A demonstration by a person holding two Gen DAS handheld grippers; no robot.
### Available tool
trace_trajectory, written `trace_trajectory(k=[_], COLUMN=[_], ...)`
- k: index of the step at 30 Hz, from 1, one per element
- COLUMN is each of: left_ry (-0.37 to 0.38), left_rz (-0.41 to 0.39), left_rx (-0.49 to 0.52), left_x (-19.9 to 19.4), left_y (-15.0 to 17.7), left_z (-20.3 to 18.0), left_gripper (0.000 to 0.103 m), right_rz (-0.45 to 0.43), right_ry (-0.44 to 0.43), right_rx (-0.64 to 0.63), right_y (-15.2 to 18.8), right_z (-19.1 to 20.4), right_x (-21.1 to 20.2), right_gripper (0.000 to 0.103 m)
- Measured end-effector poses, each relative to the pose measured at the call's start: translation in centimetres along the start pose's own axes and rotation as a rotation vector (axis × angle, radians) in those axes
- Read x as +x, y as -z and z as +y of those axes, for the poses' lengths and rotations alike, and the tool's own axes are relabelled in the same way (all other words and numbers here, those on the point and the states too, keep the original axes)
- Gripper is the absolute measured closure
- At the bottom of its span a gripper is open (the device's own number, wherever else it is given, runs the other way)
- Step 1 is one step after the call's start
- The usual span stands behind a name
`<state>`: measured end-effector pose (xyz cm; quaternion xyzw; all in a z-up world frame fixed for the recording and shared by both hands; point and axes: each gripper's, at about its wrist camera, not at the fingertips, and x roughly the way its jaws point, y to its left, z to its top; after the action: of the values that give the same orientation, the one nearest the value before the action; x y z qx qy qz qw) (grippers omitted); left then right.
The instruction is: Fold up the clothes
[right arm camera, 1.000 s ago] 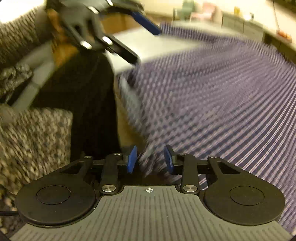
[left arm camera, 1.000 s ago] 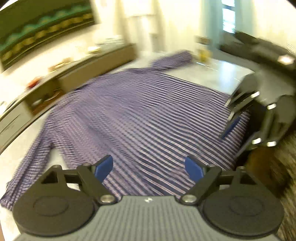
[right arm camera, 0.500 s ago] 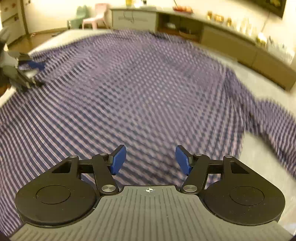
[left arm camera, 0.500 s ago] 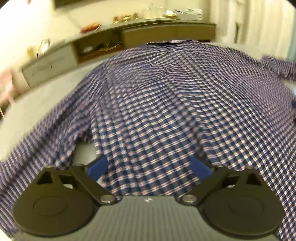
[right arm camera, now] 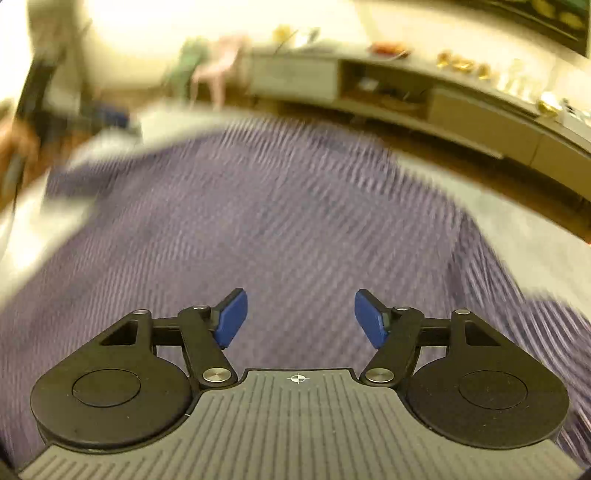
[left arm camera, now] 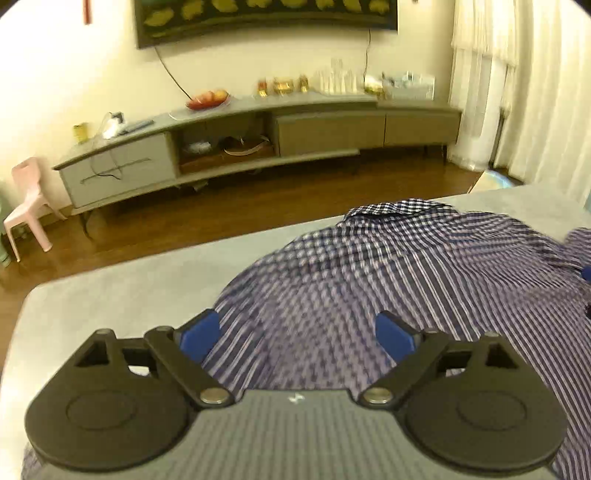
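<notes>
Shirt (left arm camera: 369, 280) lies spread on the bed (left arm camera: 122, 291), collar end toward the far edge. Left view: bare bed surface to the left of the shirt, floor (left arm camera: 221, 218) beyond the far edge, then a long low cabinet (left arm camera: 325, 129) against the wall. Small chair (left arm camera: 29, 199) left of the cabinet. Fruit plate (left arm camera: 208, 100) and jars on the cabinet top, screen (left arm camera: 258, 14) on the wall above it, curtain (left arm camera: 517, 85) at far right. Left gripper (left arm camera: 297, 338) over the shirt's near left part; right gripper (right arm camera: 300, 319) over its middle.

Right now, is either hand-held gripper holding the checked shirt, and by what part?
Nothing is held: left hand-held gripper closing, right hand-held gripper open, both above the shirt.
</notes>
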<state>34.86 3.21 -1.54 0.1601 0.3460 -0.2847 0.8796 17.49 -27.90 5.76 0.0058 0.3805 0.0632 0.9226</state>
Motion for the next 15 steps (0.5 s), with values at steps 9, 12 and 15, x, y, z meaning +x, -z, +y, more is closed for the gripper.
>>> trace_trajectory(k=[9,12,15], left_ry=[-0.054,-0.130,-0.250], left_rz=[0.099,0.115,0.133], left_rx=[-0.039,-0.087,-0.108], left_x=[12.0,13.1,14.0], left_y=[-3.7,-3.2,-3.5], left_z=[-1.3,0.3,1.1], left_gripper=[0.025,0.012,0.014], right_rz=[0.100,0.131,0.191], right_ry=[0.021,-0.078,-0.175], right_rx=[-0.060,-0.167,-0.284], right_y=[2.6,7.4,11.0], right_z=[4.9,9.3,13.2], right_x=[10.1,5.1,0.9], right_gripper=[0.041,0.039,0.023])
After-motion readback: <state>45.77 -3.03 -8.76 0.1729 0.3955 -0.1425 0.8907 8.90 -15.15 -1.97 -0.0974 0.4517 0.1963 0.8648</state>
